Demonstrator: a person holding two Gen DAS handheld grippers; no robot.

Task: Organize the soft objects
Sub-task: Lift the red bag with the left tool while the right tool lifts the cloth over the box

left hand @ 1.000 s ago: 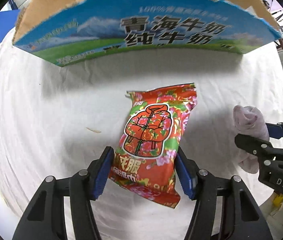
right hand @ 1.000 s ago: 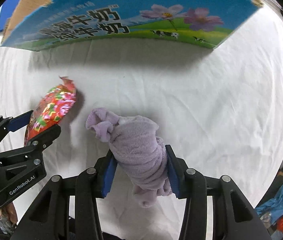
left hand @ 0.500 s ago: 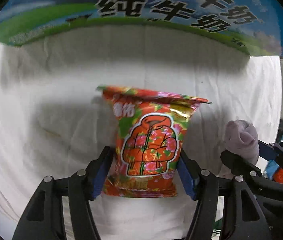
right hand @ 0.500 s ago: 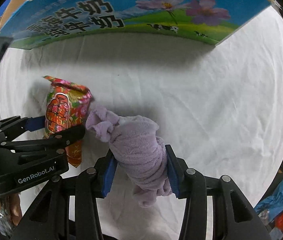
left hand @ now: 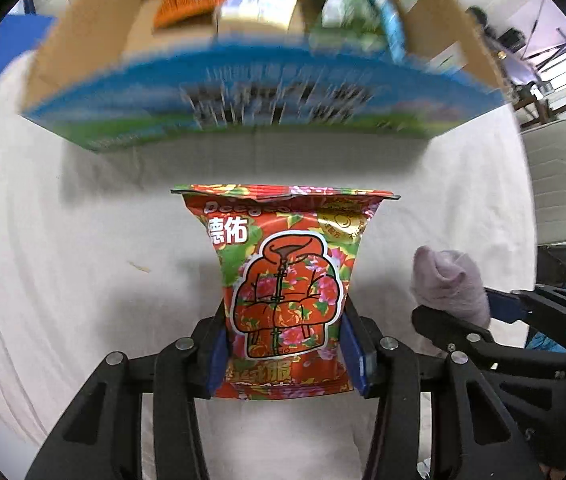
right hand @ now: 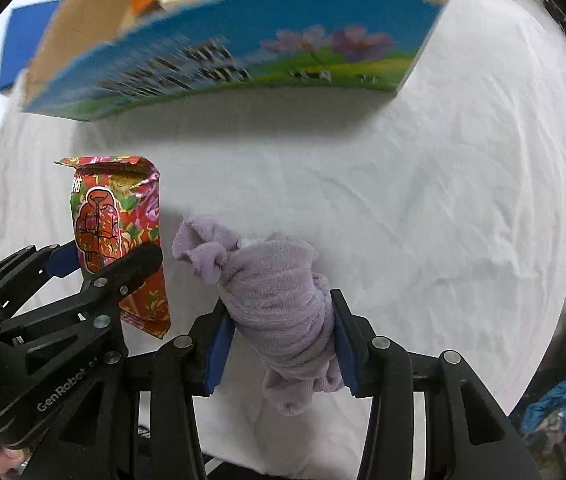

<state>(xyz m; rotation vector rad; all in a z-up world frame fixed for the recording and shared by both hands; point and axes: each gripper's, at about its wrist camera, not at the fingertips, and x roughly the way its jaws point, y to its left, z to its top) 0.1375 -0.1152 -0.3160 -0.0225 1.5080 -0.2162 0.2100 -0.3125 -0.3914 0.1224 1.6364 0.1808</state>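
Observation:
My left gripper (left hand: 285, 354) is shut on a red flowered wet-wipe packet (left hand: 283, 280) and holds it upright above the white cloth; the packet also shows in the right wrist view (right hand: 117, 236). My right gripper (right hand: 281, 346) is shut on a rolled lilac towel (right hand: 279, 296), also lifted; the towel shows at the right of the left wrist view (left hand: 449, 284). The two grippers are side by side, left gripper (right hand: 101, 258) just left of the towel. Ahead stands an open blue milk carton box (left hand: 267, 96), seen too in the right wrist view (right hand: 235, 56), with several packets inside.
A white cloth (right hand: 423, 208) covers the table. A beige chair (left hand: 559, 184) stands at the right edge. A blue mat (right hand: 29, 52) lies far left behind the box. Blue and orange fabric (right hand: 563, 404) lies off the table at lower right.
Both grippers have risen with their loads, so the box's open top and contents now show. The packet went from lying on the cloth to hanging upright in my left gripper.

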